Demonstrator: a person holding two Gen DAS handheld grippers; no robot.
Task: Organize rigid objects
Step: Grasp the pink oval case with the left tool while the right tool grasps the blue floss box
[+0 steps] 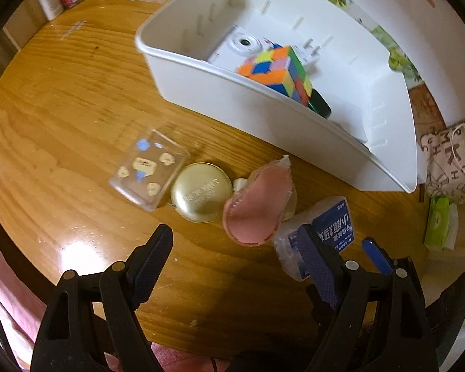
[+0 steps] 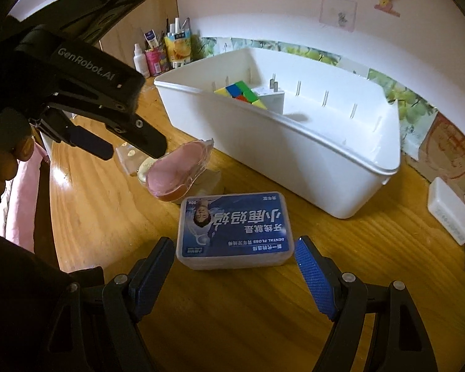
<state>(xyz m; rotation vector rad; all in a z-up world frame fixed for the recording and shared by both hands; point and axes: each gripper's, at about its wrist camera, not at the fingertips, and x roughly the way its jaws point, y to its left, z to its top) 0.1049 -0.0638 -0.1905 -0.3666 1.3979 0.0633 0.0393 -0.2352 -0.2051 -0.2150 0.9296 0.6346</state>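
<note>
A white bin [image 1: 263, 105] [image 2: 294, 155] stands on the wooden table and holds a colourful puzzle cube [image 1: 279, 71] [image 2: 241, 91] and a white device [image 1: 245, 43]. In front of it lie a clear sticker box [image 1: 148, 167], a gold round tin [image 1: 201, 195], a pink tape dispenser [image 1: 254, 207] [image 2: 176, 176] and a blue-labelled dental floss box [image 1: 325, 229] [image 2: 235, 232]. My left gripper [image 1: 232, 237] [image 2: 124, 150] points steeply down, open, just over the dispenser's near end. My right gripper [image 2: 234, 248] is open, its fingertips flanking the floss box's near end without clearly pressing it.
Bottles and jars [image 2: 158, 55] crowd the back left corner. A small white box [image 2: 448, 210], a patterned bag [image 1: 449, 161] and a green packet [image 1: 440, 226] sit at the right. The table edge [image 2: 51, 179] runs close on the left, with a hand beside it.
</note>
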